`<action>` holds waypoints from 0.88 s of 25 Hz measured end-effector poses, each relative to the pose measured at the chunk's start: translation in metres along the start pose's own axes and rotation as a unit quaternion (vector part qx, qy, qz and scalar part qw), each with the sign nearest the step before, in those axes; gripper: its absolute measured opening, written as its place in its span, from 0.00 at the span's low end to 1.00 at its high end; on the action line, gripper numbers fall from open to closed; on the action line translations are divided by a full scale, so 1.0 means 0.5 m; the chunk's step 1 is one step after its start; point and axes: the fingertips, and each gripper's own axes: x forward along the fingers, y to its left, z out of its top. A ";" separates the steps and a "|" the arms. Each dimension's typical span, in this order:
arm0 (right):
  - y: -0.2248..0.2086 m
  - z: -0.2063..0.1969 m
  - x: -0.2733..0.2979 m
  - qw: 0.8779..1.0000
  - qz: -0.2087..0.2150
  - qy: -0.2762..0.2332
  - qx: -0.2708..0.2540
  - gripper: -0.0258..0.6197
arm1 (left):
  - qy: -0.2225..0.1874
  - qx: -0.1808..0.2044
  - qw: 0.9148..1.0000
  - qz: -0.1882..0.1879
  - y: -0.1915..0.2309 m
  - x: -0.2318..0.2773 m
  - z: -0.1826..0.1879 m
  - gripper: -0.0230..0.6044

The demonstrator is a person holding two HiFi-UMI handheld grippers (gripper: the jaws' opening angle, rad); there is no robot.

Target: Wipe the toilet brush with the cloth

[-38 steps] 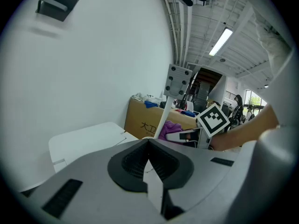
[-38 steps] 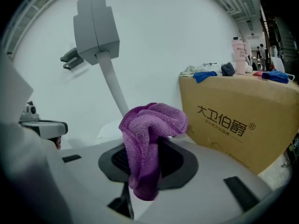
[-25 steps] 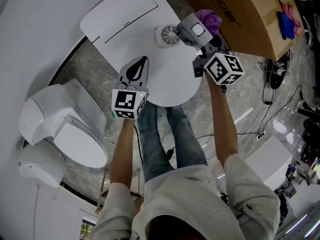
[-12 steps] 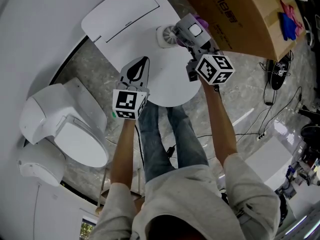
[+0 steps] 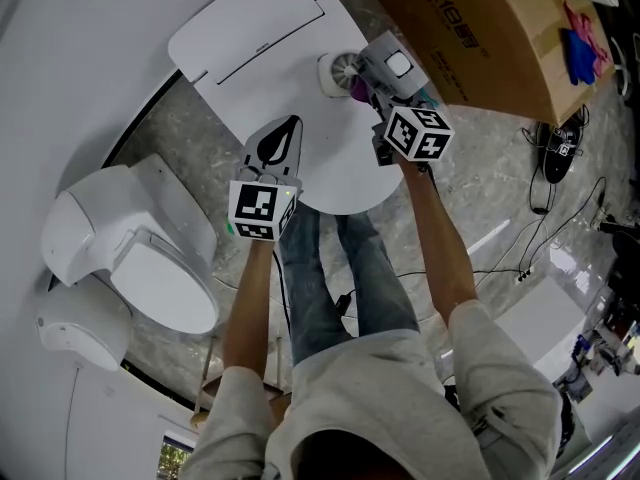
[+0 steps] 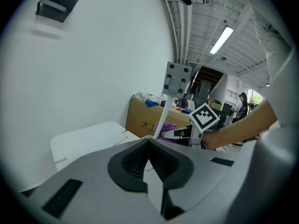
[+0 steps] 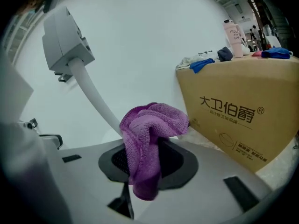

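From your head view the cloth is barely a purple sliver, since the rest sits tucked under your right claw. That claw also covers one side of the toilet brush. In the right gripper view the brush's lower end vanishes behind the cloth. The cardboard box runs off the top edge.

Bright, even indoor light with soft shadows. A ceiling strip lamp glares in the left gripper view. Both gripper views bulge, with dark corners.
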 end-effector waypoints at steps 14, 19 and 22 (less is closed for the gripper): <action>0.004 0.045 -0.111 0.996 -0.038 -0.045 -0.066 0.23 | -0.005 -0.013 1.000 0.024 0.012 -0.028 0.026 0.07; 0.022 0.067 -0.188 0.993 -0.043 -0.052 -0.094 0.23 | -0.007 -0.013 0.999 0.036 0.012 -0.054 0.057 0.07; 0.029 0.094 -0.228 0.992 -0.048 -0.064 -0.098 0.23 | -0.008 -0.009 0.999 0.044 0.008 -0.070 0.081 0.07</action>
